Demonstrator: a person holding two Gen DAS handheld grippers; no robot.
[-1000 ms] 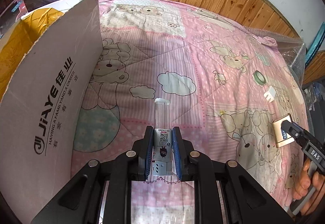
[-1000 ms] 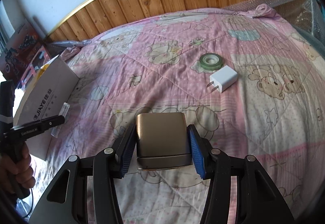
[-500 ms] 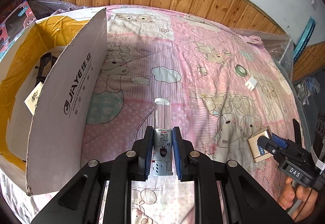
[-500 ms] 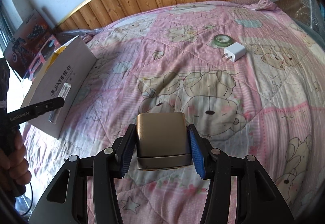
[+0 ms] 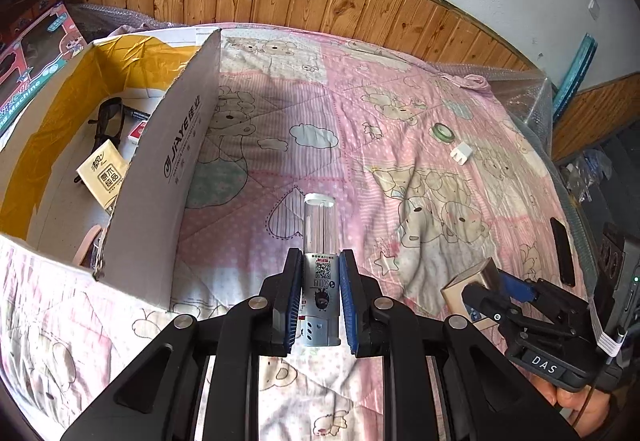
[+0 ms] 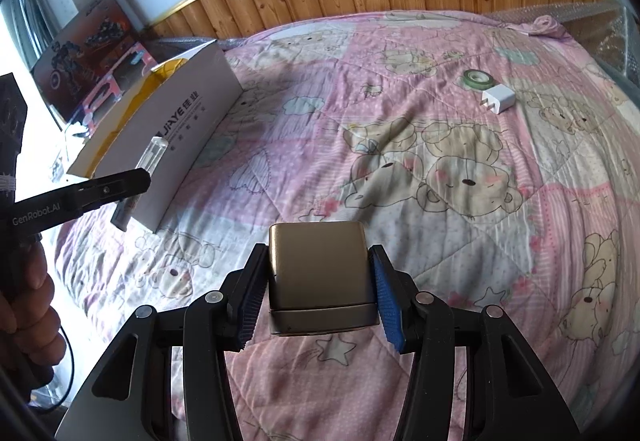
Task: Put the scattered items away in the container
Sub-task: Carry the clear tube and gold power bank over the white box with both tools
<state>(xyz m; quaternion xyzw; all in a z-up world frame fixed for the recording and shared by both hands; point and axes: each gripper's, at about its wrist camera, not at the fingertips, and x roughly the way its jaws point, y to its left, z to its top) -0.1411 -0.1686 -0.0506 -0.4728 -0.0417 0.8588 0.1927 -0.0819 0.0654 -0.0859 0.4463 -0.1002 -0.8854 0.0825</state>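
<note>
Pink quilted bedspread point(image 5: 360, 89) printed with bears and clouds covers the bed, and every loose thing lies on it or hangs over it. Left gripper point(image 5: 320, 273) has its blue-padded jaws clamped on the grey labelled base of a clear plastic tube with a white cap point(image 5: 318, 217), which points forward above the quilt, just right of the white cardboard box with yellow lining point(image 5: 176, 145). That box sits open at the left side of the bed; inside it lie black-framed glasses point(image 5: 108, 121), a small cream paper packet with printed characters point(image 5: 105, 177) and a little red-and-white pack point(image 5: 138, 130).

Right gripper point(image 6: 320, 281) has its jaws closed on a squarish gold-coloured metal case point(image 6: 320, 269), held above the near part of the bed; in the left wrist view the same case point(image 5: 468, 281) shows low at the right, well apart from the box. A hand point(image 6: 28, 301) grips the left handle at the edge of the right wrist view.

Farther up the bed, near its right side, a green roll of tape point(image 6: 477, 78) lies just beside a white plug-in charger block point(image 6: 498, 100); both are well apart from the box. A flat black phone-like slab point(image 5: 562, 249) lies at the right edge of the bed
</note>
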